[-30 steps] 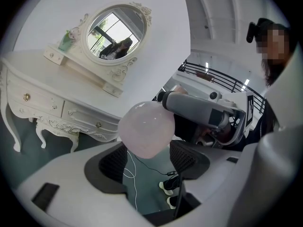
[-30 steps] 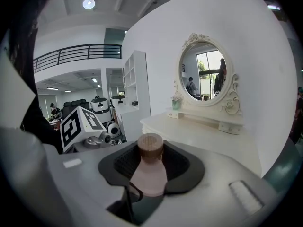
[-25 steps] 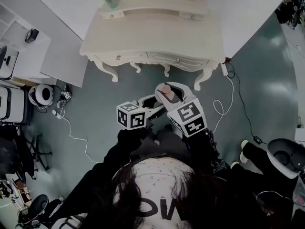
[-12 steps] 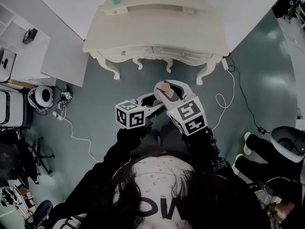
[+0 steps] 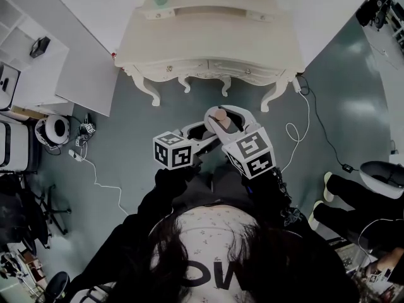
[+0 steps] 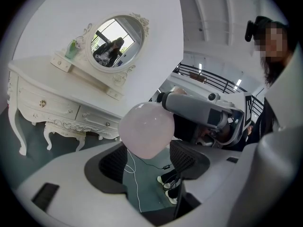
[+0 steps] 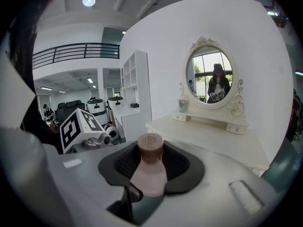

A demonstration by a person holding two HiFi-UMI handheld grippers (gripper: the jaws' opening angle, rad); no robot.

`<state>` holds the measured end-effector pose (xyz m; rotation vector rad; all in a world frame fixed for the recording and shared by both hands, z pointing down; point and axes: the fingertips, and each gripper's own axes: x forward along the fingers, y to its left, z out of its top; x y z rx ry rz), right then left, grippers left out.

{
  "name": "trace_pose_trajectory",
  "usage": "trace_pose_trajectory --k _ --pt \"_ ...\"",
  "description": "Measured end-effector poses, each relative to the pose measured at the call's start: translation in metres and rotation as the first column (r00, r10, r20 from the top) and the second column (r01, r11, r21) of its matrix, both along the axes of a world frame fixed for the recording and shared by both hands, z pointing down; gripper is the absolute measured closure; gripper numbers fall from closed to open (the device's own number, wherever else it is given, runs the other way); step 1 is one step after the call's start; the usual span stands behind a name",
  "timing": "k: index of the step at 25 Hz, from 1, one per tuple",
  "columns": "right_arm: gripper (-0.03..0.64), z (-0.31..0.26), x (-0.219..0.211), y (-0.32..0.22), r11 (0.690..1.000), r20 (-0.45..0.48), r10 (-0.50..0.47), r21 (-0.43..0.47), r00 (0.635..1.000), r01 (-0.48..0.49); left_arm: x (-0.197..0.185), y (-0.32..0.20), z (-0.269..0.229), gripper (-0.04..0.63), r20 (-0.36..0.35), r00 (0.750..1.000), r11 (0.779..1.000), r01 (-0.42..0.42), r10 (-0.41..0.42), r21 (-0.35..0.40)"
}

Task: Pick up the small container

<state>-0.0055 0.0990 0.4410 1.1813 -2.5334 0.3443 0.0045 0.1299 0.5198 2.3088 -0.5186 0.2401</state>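
The white vanity counter [image 5: 208,40] has slid lower in the head view than a second ago, while both tools keep their place in front of the person. The right hand-held gripper [image 7: 150,163] is clenched on the small container [image 7: 149,176], a pink bottle with a brown cap [image 7: 150,145], carried in the air above the floor. The left hand-held gripper [image 6: 147,163] is released, its jaws wide apart. The bottle's rounded body sits just ahead of its pads; I cannot tell whether they touch.
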Motion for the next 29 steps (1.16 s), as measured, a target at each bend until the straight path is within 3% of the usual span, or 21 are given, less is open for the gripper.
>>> trace_pose_trajectory --k 10,29 --pt "0.471 -0.002 -0.017 0.009 1.0 -0.015 0.016 0.007 1.0 -0.016 -0.016 0.008 -0.002 0.313 -0.008 1.0 1.0 -0.018 0.018 0.011" --pt "0.471 0.003 -0.009 0.01 1.0 -0.033 0.029 0.003 0.999 -0.029 -0.008 0.009 0.003 0.313 -0.015 0.999 0.999 -0.032 0.032 0.007"
